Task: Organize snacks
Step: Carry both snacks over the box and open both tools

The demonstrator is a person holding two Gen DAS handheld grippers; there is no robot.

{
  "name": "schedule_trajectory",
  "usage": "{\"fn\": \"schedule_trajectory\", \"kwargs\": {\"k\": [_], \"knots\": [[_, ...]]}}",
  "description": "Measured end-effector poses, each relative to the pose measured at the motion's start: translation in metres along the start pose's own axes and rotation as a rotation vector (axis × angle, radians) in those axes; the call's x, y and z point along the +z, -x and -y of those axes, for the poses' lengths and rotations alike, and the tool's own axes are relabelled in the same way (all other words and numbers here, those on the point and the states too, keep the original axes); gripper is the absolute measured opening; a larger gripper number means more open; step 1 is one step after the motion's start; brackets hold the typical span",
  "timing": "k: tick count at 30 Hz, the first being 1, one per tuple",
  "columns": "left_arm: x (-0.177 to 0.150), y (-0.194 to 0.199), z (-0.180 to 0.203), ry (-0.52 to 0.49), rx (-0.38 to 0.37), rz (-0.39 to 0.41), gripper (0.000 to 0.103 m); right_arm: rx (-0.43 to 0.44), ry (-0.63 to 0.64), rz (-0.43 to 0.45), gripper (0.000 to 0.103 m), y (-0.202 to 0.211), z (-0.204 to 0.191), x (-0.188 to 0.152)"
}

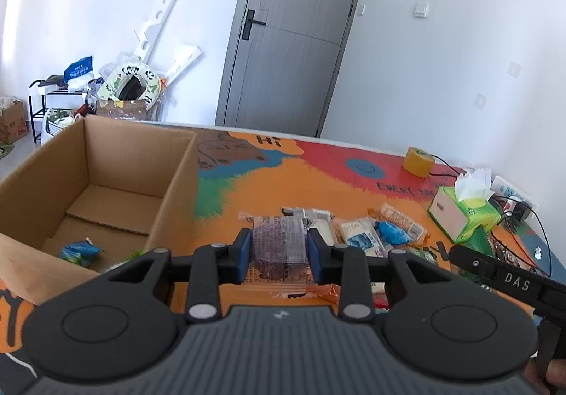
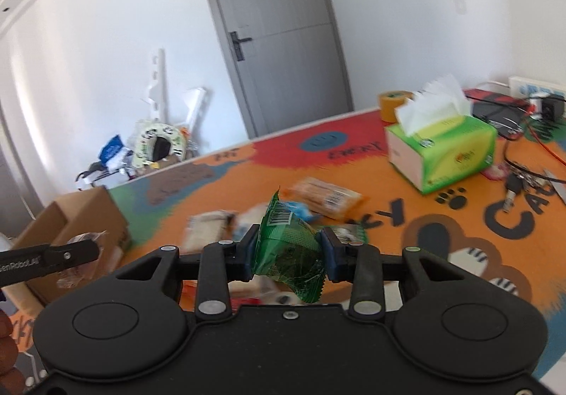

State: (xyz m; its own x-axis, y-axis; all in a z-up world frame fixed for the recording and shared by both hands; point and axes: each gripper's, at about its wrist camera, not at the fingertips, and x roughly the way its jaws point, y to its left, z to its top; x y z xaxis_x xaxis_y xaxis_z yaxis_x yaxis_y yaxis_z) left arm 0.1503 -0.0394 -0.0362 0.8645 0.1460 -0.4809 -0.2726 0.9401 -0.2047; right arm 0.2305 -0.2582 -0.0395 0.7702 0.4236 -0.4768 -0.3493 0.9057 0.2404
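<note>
Clamping brown-wafer packet (image 1: 278,246), left gripper (image 1: 279,255) held beside cardboard box (image 1: 141,154) at 10 o'clock, for drop-in; right gripper (image 2: 289,255) clenched on green packet (image 2: 288,253), raised clear of pile.

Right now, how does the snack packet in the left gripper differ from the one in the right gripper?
The clear-wrapped dark brown snack packet in the left gripper is flat and rectangular, with orange printed ends; the crinkly green foil packet in the right gripper is puffy and twisted. The brown one is held level across the fingers, the green one tilted, with a barcoded corner pointing up. Both are clamped between blue pads above the orange patterned mat.
</note>
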Motion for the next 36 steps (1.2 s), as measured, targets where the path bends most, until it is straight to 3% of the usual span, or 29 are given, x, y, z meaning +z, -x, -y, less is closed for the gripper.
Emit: {"fn": "schedule_trajectory", "kwargs": {"k": [21,36], "knots": [[0.024,0.054,-0.033,0.013,0.063,0.132,0.032,0.167,0.062,0.045,0.036,0.012,-0.068,0.012],[0.039,0.044,-0.086,0.063,0.116,0.133,0.032,0.244,0.091,0.027,0.036,-0.01,-0.121,0.012]]}}
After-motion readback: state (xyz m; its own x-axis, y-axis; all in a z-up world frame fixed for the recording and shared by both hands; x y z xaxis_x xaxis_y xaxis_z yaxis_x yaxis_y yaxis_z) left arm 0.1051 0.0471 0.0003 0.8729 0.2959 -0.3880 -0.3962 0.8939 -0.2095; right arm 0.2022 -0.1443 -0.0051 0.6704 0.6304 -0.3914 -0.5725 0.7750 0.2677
